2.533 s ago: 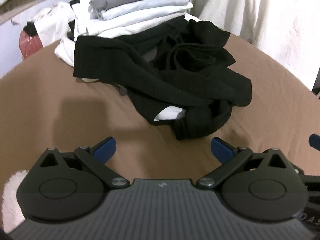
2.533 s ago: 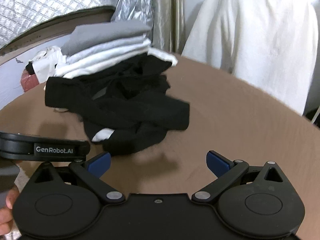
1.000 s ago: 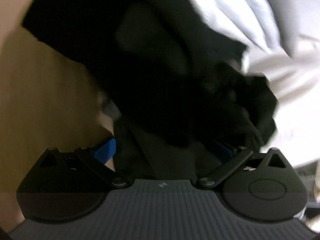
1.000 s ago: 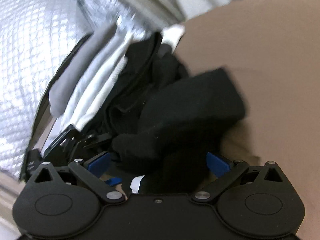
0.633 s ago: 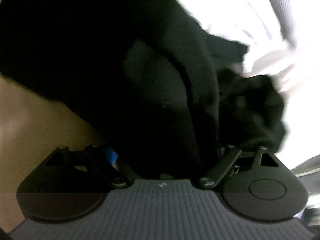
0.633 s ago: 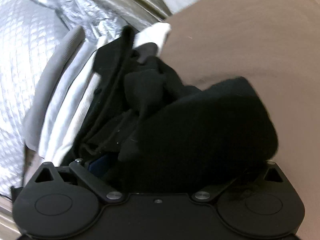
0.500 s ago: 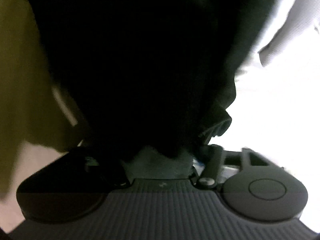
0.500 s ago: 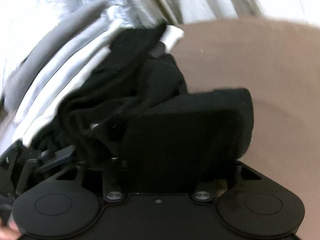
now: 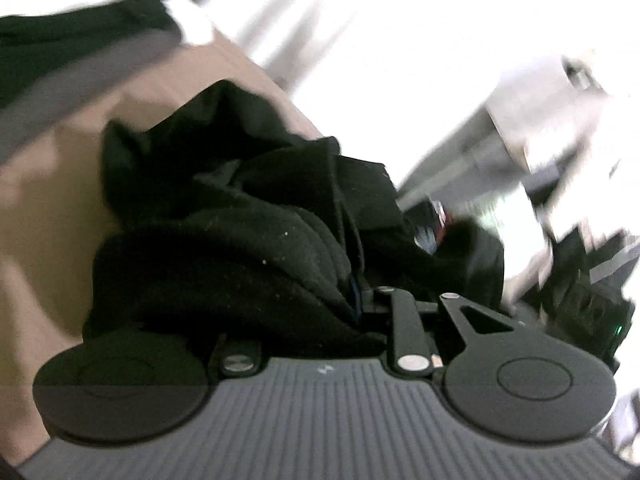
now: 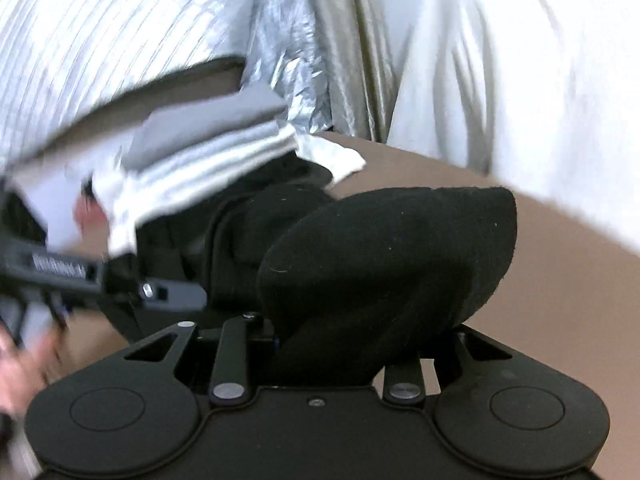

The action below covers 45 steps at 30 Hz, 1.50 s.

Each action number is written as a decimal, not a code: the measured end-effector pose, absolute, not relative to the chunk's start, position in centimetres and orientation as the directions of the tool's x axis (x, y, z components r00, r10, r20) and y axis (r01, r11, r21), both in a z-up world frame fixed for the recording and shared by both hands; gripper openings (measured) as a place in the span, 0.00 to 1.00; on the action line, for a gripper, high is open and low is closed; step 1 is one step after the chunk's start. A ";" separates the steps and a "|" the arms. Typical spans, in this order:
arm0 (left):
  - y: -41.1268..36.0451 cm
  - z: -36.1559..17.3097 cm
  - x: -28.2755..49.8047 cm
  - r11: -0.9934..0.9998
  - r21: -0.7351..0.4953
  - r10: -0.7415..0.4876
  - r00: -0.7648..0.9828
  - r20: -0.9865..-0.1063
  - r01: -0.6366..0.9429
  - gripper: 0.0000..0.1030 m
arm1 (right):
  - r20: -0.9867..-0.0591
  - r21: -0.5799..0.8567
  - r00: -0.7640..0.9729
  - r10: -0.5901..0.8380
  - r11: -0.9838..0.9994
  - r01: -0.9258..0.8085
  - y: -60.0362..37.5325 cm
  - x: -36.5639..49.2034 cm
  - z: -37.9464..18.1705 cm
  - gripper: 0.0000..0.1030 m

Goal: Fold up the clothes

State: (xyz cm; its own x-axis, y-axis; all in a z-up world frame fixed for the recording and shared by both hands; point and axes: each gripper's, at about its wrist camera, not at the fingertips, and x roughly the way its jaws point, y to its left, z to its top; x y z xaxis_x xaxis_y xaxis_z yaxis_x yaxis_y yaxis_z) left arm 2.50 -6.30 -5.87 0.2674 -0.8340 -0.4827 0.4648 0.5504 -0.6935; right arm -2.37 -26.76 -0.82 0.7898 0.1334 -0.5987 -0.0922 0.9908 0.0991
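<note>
Both tools clamp the black garment (image 10: 384, 264): the left tool (image 9: 356, 300) and right tool (image 10: 328, 344) each bite a bunched fold, the cloth hanging between them above the brown desk (image 10: 560, 280), near the folded stack (image 10: 208, 148).

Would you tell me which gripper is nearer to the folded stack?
Left. The left gripper sits just below the folded stack's near edge; the right gripper is farther back, with the bunched black garment it grips between it and the stack.
</note>
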 end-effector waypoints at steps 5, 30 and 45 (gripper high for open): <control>-14.2 -8.3 -1.4 0.614 -0.520 -0.735 0.190 -0.651 0.593 0.33 | -0.653 -0.132 0.752 -0.091 0.991 0.005 -30.4 -6.3 -4.0 0.55; -9.1 -4.6 4.0 0.740 -0.329 -0.664 0.559 -0.497 0.586 0.19 | -0.628 -0.036 0.714 -0.311 0.928 0.372 -39.2 -8.3 -7.8 0.30; -3.6 -1.6 5.1 0.737 -0.430 -0.668 0.658 -0.348 0.521 0.36 | -0.596 -0.170 0.638 -0.487 0.853 0.493 -38.5 -8.0 -7.1 0.28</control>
State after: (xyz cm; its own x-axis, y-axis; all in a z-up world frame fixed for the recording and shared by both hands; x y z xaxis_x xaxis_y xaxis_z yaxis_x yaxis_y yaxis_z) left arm 5.11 -3.58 -1.65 0.6577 -0.6680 -0.3481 0.5211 0.7372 -0.4302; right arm -8.02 -38.54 -7.11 0.6379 -0.4872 -0.5964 0.4930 0.8533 -0.1698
